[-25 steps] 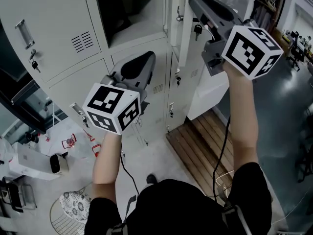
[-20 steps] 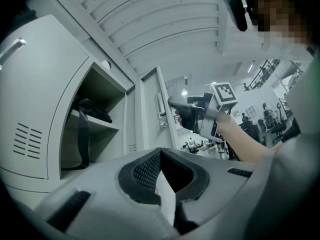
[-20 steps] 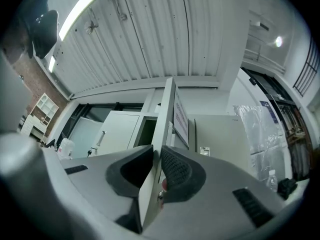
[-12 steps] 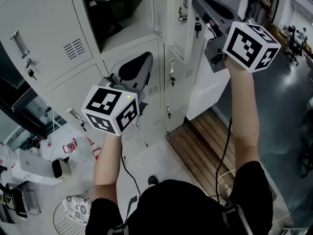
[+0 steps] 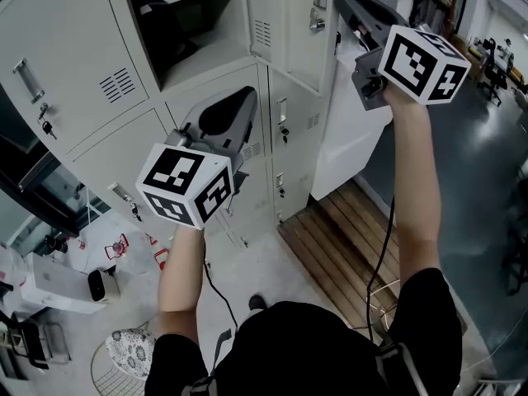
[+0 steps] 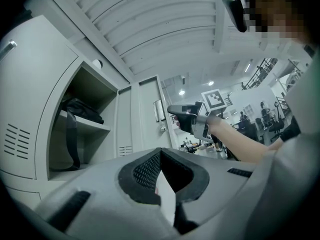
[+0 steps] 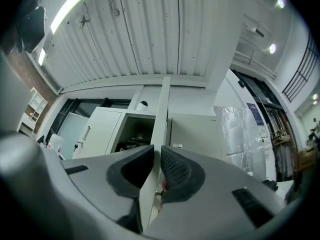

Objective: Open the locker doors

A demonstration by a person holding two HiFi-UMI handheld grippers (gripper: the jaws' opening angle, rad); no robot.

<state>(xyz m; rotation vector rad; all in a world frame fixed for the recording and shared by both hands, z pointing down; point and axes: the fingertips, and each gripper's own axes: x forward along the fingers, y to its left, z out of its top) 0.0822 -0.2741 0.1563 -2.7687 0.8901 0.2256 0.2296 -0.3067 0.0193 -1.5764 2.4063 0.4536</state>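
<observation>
Grey sheet-steel door edge is pinched between ribbed pads of the right gripper (jaws just closing). The left gripper clamps a white panel edge, mostly hidden.

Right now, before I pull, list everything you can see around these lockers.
lockers: one bank, pale grey, straight ahead
open door: one, pale grey, upper right
bag: one, black, shelf of open compartment
keys: several, dark, hanging from door locks
slatted platform: one, brown, floor at right
box: one, white, floor at left
left gripper: one, grey, low centre, jaws together
right gripper: one, grey, jaws just closing further, pinching open door's edge
</observation>
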